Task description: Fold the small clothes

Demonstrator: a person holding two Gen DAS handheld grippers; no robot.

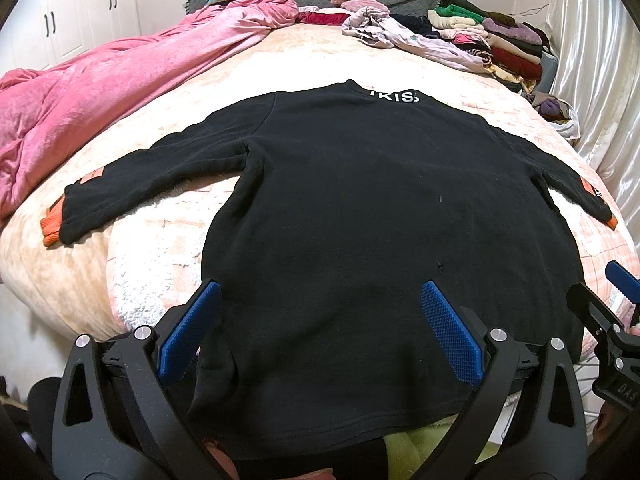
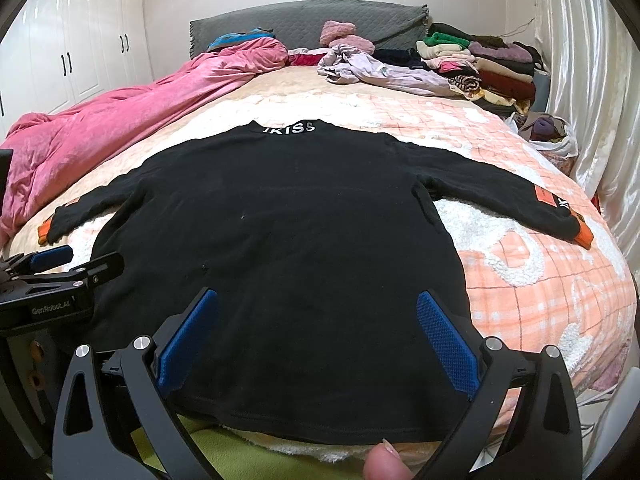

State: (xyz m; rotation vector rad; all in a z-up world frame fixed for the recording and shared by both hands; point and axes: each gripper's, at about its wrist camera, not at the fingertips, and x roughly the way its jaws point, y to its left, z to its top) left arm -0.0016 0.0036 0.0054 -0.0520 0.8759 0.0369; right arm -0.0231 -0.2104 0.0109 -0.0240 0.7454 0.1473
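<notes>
1. Both grippers wide open! Left gripper (image 1: 320, 332) hovers over the near hem of the black sweater (image 1: 380, 208), blue pads splayed apart, nothing between them. Right gripper (image 2: 318, 334) mirrors it, jaws spread and holding nothing.
2. That sweater lies flat on the bed (image 2: 540, 280), back side up, collar lettering at the far end, both sleeves stretched out sideways with orange cuffs at the tips.
3. Step in hand, I'd judge: the garment is spread and smoothed, and the first fold has not yet begun.
4. Next move calls for a sleeve pickup: each gripper out to its own side, pinching near the cuff or shoulder seam, then carrying the sleeve across the body.
5. Pose: both tools are level and low at the foot of the sweater, side by side, pointing up the bed toward the headboard. Whether the fingertips are touching the fabric or just above it is hard to tell through the fisheye.
6. Watch the pink duvet (image 1: 100, 92) at the left; the left sleeve ends close beside it.
</notes>
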